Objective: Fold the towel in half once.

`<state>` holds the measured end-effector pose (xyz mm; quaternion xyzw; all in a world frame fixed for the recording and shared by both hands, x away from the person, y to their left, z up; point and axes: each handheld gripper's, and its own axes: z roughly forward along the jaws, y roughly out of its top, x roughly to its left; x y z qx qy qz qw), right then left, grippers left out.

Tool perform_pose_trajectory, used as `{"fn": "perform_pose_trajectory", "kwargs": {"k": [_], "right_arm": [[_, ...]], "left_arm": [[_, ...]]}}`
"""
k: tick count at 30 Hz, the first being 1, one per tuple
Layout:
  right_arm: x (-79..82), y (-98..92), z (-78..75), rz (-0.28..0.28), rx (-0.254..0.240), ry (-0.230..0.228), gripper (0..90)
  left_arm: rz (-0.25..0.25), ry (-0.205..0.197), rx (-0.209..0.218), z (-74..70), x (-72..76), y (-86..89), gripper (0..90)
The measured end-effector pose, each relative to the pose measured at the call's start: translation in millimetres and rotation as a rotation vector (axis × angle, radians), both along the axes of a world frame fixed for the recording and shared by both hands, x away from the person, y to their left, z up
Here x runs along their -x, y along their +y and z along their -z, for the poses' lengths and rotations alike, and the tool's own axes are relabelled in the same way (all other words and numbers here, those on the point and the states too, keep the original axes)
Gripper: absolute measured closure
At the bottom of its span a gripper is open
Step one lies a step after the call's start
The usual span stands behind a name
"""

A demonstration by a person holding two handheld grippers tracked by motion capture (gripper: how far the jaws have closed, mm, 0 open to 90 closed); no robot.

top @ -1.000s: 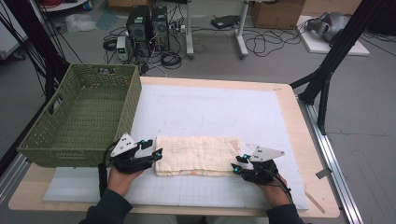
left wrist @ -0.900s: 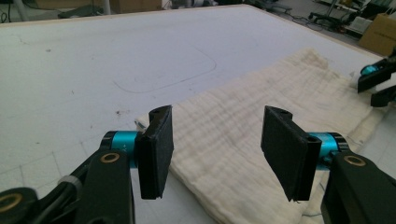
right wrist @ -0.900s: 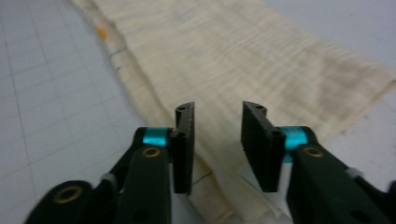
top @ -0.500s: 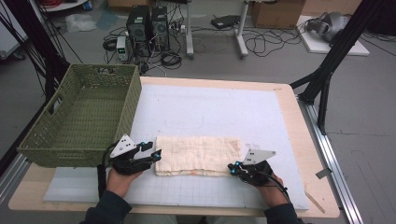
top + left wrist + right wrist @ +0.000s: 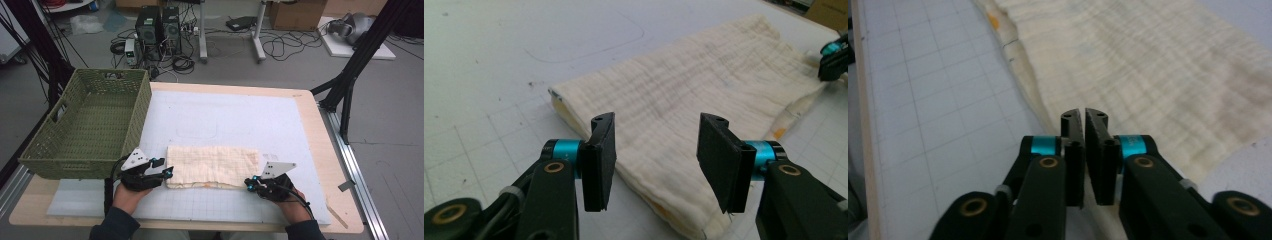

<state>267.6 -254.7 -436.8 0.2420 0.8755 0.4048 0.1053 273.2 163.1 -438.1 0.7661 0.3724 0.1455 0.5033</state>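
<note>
- Left gripper spread over cloth corner, gripping nothing.
- Right gripper pinching cloth edge; thin bite, likely slipping on lifting.

Cloth on mat, basket left of it, tongs at both ends
</note>
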Motion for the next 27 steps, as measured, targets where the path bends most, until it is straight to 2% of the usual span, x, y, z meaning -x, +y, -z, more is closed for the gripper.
{"fn": "perform_pose_trajectory", "kwargs": {"k": [4,11,14,16,18,21,24,27], "right_arm": [[-1.5,-7.2,-5.9,0.043,-0.048,-0.018,76.3],[-2.9,-8.6,-4.0,0.06,-0.049,-0.022,71.4],[-2.9,-9.2,-4.8,0.066,-0.054,-0.027,69.7],[-2.9,-9.8,-4.6,0.07,-0.056,-0.025,69.3],[-2.8,-10.3,-4.6,0.074,-0.053,-0.023,69.1],[-2.9,-10.2,-4.6,0.071,-0.053,-0.026,68.9],[-2.9,-9.7,-4.4,0.07,-0.051,-0.027,68.9],[-2.8,-9.1,-4.5,0.069,-0.051,-0.026,68.8]], "left_arm": [[0.012,0.016,-0.018,3.0,2.5,-1.9,50.2],[0.06,0.041,-0.073,7.8,4.3,-9.0,52.5],[0.081,0.038,-0.12,9.5,5.8,-14.5,64.5],[0.093,0.036,-0.179,11.3,6.5,-17.7,75.7],[0.101,0.028,-0.193,11.6,6.8,-18.6,85.5],[0.107,0.019,-0.184,9.6,7.1,-17.5,89.0],[0.115,0.013,-0.132,6.4,7.4,-14.9,89.4],[0.118,-0.004,-0.06,-0.7,8.5,-10.8,89.6]]}}
